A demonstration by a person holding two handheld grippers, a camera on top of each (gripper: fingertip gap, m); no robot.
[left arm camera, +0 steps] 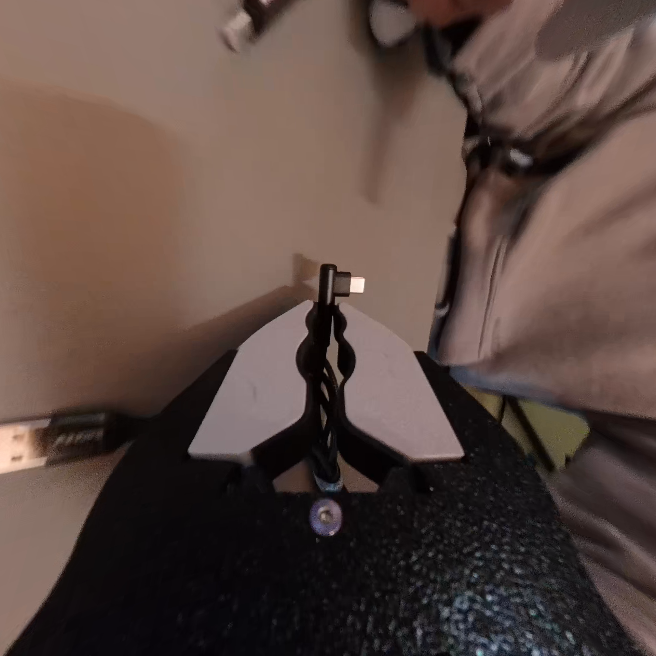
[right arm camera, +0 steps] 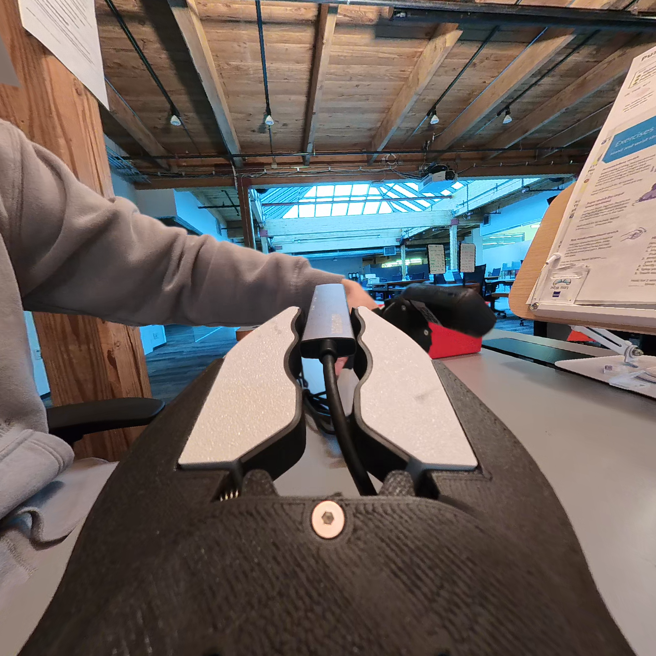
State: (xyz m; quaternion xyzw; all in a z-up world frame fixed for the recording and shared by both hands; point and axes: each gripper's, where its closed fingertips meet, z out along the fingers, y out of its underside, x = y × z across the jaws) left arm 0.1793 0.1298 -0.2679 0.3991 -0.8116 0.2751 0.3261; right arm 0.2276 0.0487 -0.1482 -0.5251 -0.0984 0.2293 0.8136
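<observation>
Cable [left arm camera: 324, 294]: in the left wrist view my left tongs [left arm camera: 323, 307] pinch it tight below the angled plug, so I'd keep that plug level. In the right wrist view, my right tongs [right arm camera: 327, 312] clamp the grey hub [right arm camera: 328, 316] above the worktop [right arm camera: 568, 426]; I'd hold it steady.

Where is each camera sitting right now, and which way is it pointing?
Left wrist view: on the left gripper, facing a plain beige surface; its fingers pinch a black angled plug; a grey sleeve fills the right.
Right wrist view: on the right gripper, low over the grey desk, tilted up at the wooden ceiling; it clamps a grey hub.
Shared: the grey sleeve and the left gripper.
</observation>
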